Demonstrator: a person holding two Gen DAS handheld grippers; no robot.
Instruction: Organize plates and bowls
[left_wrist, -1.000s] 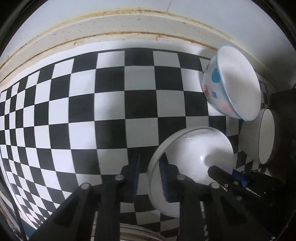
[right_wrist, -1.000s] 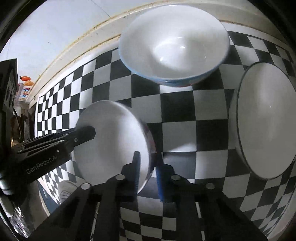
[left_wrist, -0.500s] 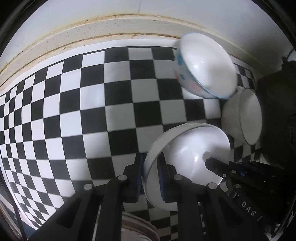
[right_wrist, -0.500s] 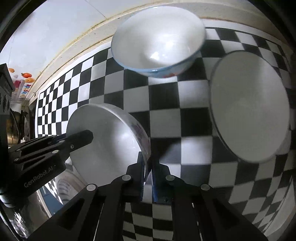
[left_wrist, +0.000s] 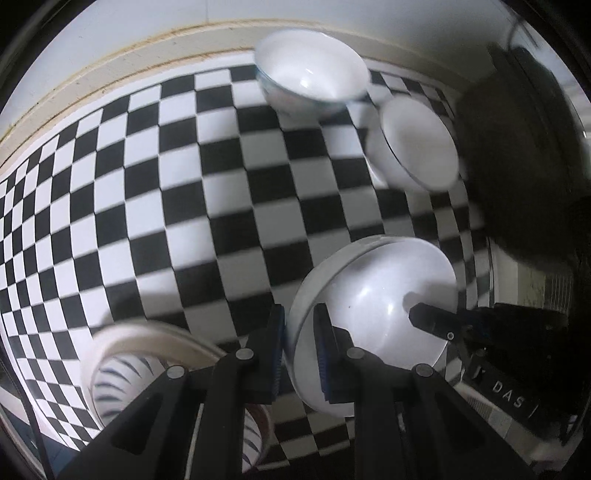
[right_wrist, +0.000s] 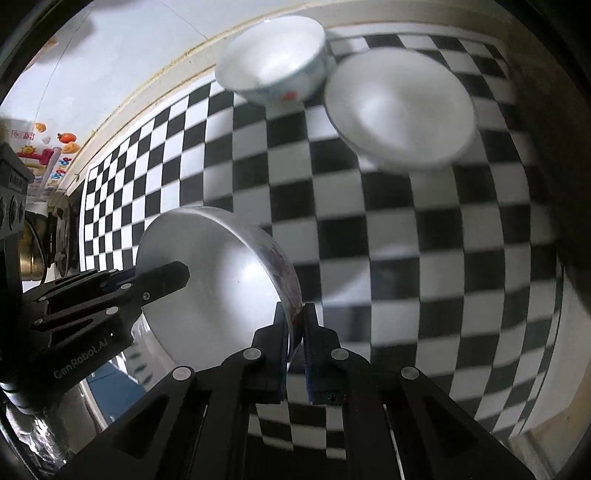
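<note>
Holding one white bowl (left_wrist: 373, 325) between two grippers is basically what's going on here, so it looks like mid-carry to me. In the left wrist view the left gripper (left_wrist: 299, 345) sits at the bottom center with its blue-padded fingers pinched on the bowl's near rim, one pad inside and one outside. The right gripper (left_wrist: 436, 323) pokes in from the lower right of that frame onto the opposite rim. The right wrist view shows the right gripper (right_wrist: 294, 341) clamped tight on the rim at bottom center, with the bowl (right_wrist: 214, 284) tipped on edge and apparently lifted off the checkered tablecloth (right_wrist: 406, 258).

Lower left in the left view there's a striped cup-like thing with a cream rim (left_wrist: 147, 354), too blurred to say more.

Further out, a plain white bowl (left_wrist: 417, 147) sits upper right of the left frame, and past it, near the top center by the wall edge, a white bowl with coloured spots (left_wrist: 310, 81). In the right view those two look like they're just beside each other, maybe touching.

Progress-wise: nothing I can see is stacked yet. Three bowls are separate, no plates clearly in sight. My guess is the held bowl is headed for one of the far two, so most of the organizing is still ahead.
</note>
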